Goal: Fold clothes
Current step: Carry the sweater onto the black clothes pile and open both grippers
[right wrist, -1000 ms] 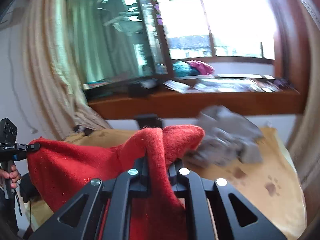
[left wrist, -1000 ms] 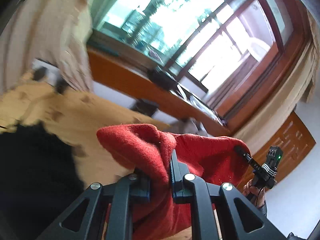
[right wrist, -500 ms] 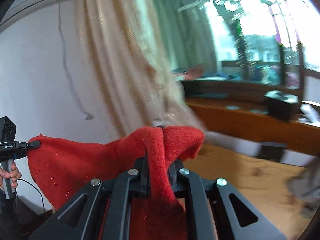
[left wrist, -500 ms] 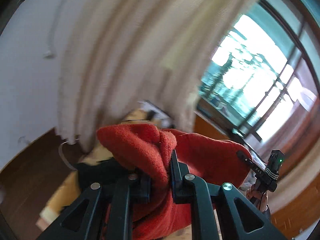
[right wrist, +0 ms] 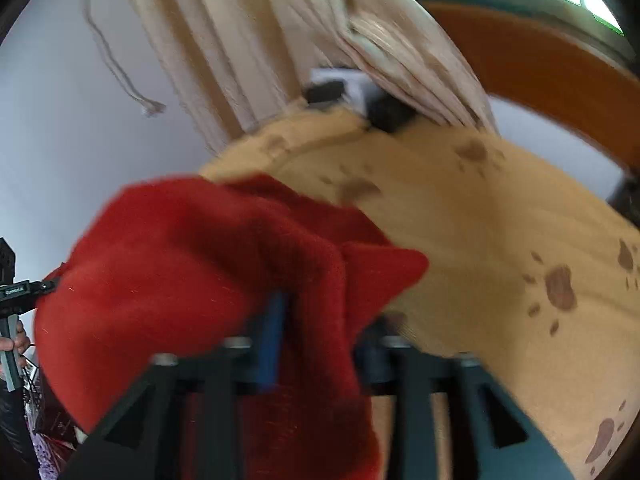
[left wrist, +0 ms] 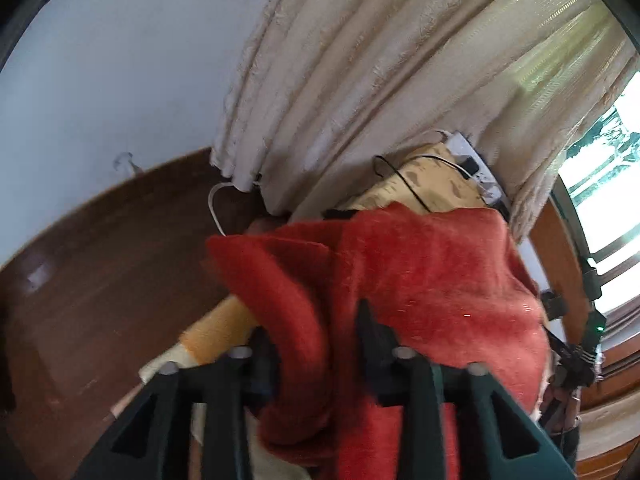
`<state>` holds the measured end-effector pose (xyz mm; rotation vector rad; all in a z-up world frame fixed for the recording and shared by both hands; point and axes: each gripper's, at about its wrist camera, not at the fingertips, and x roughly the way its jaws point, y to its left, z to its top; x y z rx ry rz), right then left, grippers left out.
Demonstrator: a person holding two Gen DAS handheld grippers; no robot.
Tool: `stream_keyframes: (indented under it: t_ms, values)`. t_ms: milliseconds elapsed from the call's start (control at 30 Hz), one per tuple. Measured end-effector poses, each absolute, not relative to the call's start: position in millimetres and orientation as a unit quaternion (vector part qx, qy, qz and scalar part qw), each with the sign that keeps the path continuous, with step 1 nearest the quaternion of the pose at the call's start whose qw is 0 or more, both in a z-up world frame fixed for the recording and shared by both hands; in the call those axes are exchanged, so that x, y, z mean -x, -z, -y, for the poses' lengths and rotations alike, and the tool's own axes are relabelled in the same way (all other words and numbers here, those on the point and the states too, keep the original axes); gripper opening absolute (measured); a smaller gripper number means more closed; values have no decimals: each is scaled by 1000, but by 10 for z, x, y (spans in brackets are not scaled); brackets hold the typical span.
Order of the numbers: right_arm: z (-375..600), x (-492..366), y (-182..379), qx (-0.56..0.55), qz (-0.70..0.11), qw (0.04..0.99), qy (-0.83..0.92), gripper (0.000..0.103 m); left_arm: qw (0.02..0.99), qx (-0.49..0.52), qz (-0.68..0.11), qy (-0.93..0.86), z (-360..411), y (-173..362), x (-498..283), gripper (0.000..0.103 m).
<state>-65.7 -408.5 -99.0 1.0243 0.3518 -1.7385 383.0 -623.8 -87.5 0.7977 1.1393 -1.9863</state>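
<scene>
Red garment (left wrist: 432,280) held up between two grippers over a tan bed cover (right wrist: 500,240).

A beige curtain (left wrist: 380,80), a white power strip (left wrist: 476,160) with a black cable, and brown floor are seen behind; the window is cut off at the frame edge. Much of both views is blocked by the garment, and the right view is blurred. The left gripper (left wrist: 316,344) and right gripper (right wrist: 320,332) are each clamped on a bunched fold of cloth.
</scene>
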Motion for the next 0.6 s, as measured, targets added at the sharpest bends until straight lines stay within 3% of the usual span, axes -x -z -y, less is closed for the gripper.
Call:
stream_keyframes:
  t_ms: [33, 67, 233, 333, 467, 600]
  values:
    - [4026, 704, 1028, -426, -151, 508, 733, 76, 359, -309, -433, 767, 6225, 873, -3844, 52]
    - [3957, 706, 1027, -419, -154, 499, 743, 81, 364, -311, -429, 766, 6206, 845, -3889, 52]
    - [3667, 630, 817, -367, -153, 478, 783, 81, 349, -295, -392, 799, 5817, 565, -4049, 52]
    - [3488, 296, 613, -307, -162, 521, 780, 81, 339, -284, -369, 817, 5583, 397, -4144, 53]
    - [3297, -184, 548, -248, -179, 582, 753, 81, 313, -277, -332, 845, 5194, 286, -4192, 70]
    - [3194, -530, 599, -215, -208, 605, 738, 81, 352, -306, -119, 877, 4496, 344, -3957, 70]
